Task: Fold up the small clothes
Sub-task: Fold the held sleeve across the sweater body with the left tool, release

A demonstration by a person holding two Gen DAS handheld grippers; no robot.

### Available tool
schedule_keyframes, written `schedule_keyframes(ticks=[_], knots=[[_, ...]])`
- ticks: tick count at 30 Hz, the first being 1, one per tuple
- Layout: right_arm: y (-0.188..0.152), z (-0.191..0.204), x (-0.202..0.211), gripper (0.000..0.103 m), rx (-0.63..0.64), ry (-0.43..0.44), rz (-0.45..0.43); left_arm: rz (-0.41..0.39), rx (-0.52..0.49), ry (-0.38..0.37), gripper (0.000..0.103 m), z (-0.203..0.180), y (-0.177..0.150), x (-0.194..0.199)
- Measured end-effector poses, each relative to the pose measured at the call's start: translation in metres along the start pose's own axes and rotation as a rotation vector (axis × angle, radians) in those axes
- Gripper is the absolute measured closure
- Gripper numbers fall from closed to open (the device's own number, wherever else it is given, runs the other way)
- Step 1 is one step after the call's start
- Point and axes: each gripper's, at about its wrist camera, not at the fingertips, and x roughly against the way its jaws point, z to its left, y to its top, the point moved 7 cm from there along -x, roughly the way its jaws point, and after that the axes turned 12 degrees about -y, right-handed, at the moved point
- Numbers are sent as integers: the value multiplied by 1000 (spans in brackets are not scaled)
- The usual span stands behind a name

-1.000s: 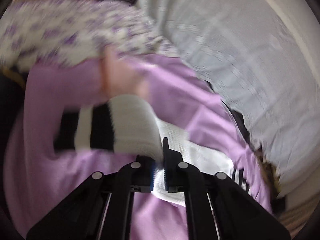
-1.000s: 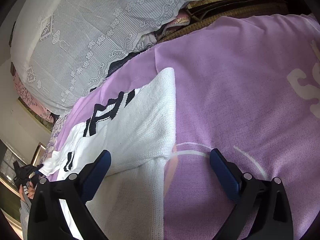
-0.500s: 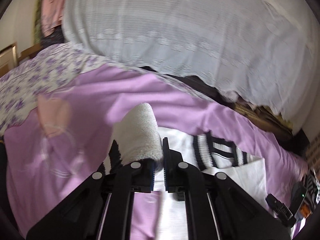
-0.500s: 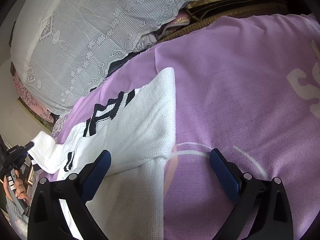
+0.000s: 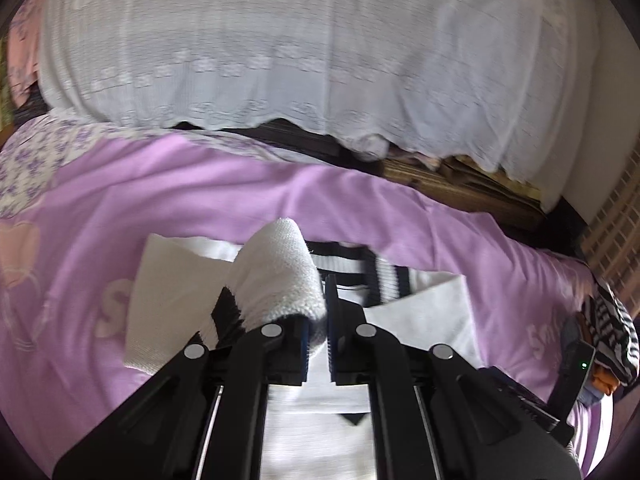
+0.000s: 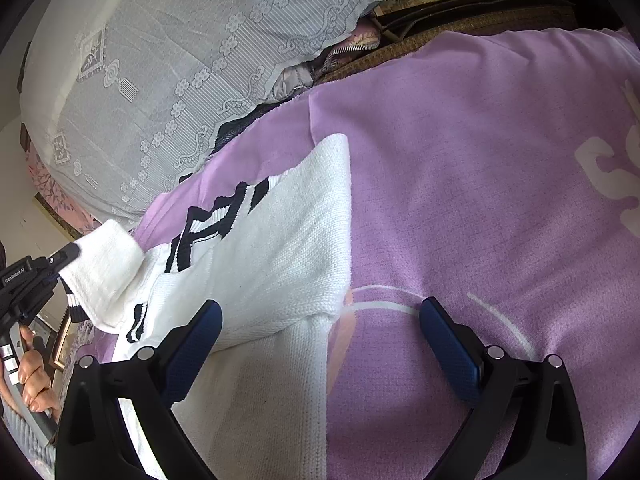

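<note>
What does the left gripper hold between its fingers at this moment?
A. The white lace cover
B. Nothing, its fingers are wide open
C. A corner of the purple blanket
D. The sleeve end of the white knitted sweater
D: the left gripper is shut on the sleeve of the white sweater and holds it raised above the purple blanket.

Matte black linkage arms on left gripper (image 5: 316, 320), four round silver screw heads, thin blue pads (image 5: 305, 338) on inner finger faces. Right gripper (image 6: 320, 340) likewise black with silver screws, long textured blue pads (image 6: 450, 346). Bare-skinned hand (image 6: 34, 380) at far left, grey ribbed sleeve cuff below; white lettering on black handle.
</note>
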Motion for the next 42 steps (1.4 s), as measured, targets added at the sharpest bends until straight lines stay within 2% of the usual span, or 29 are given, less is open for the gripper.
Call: schedule_keyframes(ticks=[5,10,12,15,16,17,18,19,20,24,27,29,33,35,38,40,42], knots=[[0,0,0,3,-2,0,1,56,-39,-33,97,-33,-19,-30],[-1,0,-1,3,-7,5,0,155,-89,-17,97,-52,-52,-71],[-1,-1,-1,3,-7,6,0,217,-88,-9,92,-51,-69,-87],[-1,-1,-1,3,-7,5,0,256,-102,0,85,-50,-85,-94],[-1,-1,-1,3,-7,5,0,257,-118,5,76,-50,-89,-92],[-1,-1,-1,3,-7,5,0,256,-141,13,57,-52,-92,-88],[-1,-1,-1,3,-8,5,0,251,-159,19,47,-53,-93,-84],[-1,-1,0,3,-8,5,0,237,-191,41,29,-53,-94,-75],[-1,-1,0,3,-8,5,1,224,-213,55,24,-54,-95,-70],[0,-1,-1,3,-6,3,1,181,-275,97,13,-41,-91,-34],[0,-1,2,4,1,-9,-10,129,-261,149,8,-18,-81,-8],[2,2,10,4,27,-45,-43,83,-229,214,5,9,-70,7],[3,42,35,4,202,-66,-140,46,-67,348,5,78,-51,13],[-3,74,42,4,336,-61,-165,64,30,352,5,108,-50,7],[-20,123,41,4,556,-78,-197,138,158,310,5,142,-62,-13],[-32,150,38,4,687,-99,-231,192,160,305,4,149,-70,-25],[-47,175,32,5,836,-124,-260,195,115,337,4,146,-70,-25]])
